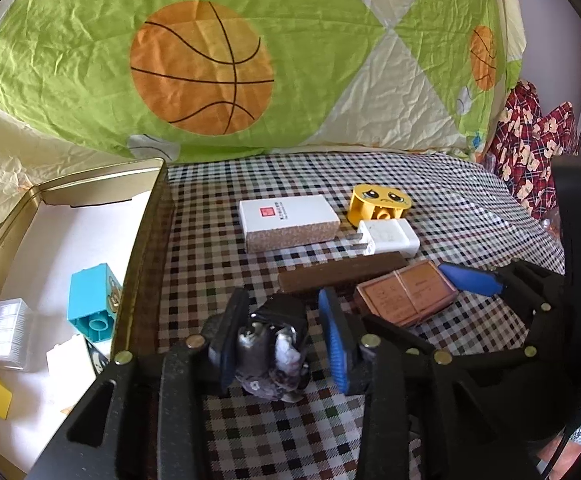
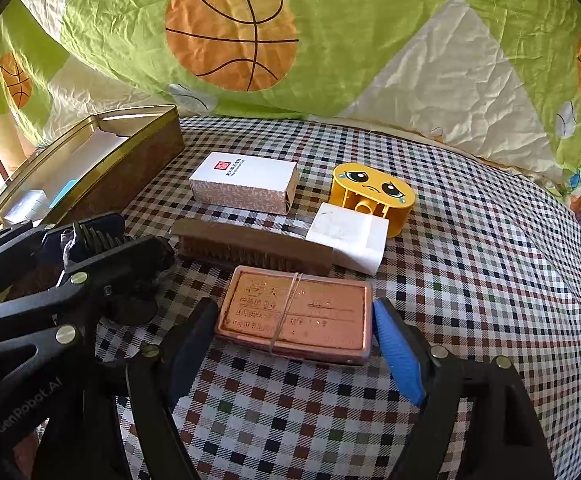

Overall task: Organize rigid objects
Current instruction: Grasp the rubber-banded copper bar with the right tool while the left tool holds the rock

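Left wrist: left gripper (image 1: 278, 336) fingers wide around a dark clip-like thing (image 1: 274, 350); tin box (image 1: 146, 216) already holds a few blocks.

Right wrist: right gripper (image 2: 294, 344) fingers wide, straddling the copper-coloured case (image 2: 294, 312). Brush (image 2: 250, 246), charger (image 2: 348, 242), white carton (image 2: 244, 182), yellow face block (image 2: 372, 192) still on the bed.

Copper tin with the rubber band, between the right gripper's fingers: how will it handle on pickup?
The copper tin looks rigid and flat, so it should not flex or roll. Its smooth metal-looking sides may slip against the right gripper. The rubber band around it probably keeps the lid shut.
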`<state>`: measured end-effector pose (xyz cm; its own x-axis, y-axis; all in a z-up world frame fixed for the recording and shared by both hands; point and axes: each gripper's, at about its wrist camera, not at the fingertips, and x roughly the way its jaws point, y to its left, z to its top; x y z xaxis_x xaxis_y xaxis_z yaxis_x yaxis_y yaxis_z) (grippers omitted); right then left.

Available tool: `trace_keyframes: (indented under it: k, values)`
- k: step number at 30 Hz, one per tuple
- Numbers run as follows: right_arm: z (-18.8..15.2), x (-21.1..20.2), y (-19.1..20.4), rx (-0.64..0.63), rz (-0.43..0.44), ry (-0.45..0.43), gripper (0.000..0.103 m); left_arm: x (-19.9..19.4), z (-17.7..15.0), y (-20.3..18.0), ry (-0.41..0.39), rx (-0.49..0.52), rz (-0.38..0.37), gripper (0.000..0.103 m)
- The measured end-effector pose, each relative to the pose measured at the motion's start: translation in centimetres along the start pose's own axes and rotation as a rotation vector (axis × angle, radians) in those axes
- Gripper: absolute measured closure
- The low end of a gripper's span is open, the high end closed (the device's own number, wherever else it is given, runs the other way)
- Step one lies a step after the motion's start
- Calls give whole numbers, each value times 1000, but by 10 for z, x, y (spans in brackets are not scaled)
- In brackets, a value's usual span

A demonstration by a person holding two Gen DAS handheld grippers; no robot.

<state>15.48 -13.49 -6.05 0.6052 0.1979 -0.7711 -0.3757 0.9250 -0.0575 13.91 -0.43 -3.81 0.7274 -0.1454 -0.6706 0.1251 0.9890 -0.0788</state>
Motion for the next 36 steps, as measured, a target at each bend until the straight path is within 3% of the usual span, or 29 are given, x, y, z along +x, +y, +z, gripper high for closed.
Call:
trace_keyframes:
  k: [1, 5, 13, 24, 36]
  values:
    - [0, -3, 1, -4, -9, -13, 23, -1, -1, -1, -3, 9, 15, 76]
    - [0, -11, 3, -20, -41, -37, 23, -3, -2, -2, -9, 15, 14, 76]
    - [-3, -20, -10, 44, -25, -70, 23, -18, -5, -4, -74, 17, 36, 76]
    - [-9, -32, -22, 129, 15, -134, 23, -33, -9, -20, -147, 93, 76, 76]
    - [-12, -42, -21, 130, 10, -199, 23, -44, -11, -15, -203, 65, 92, 76]
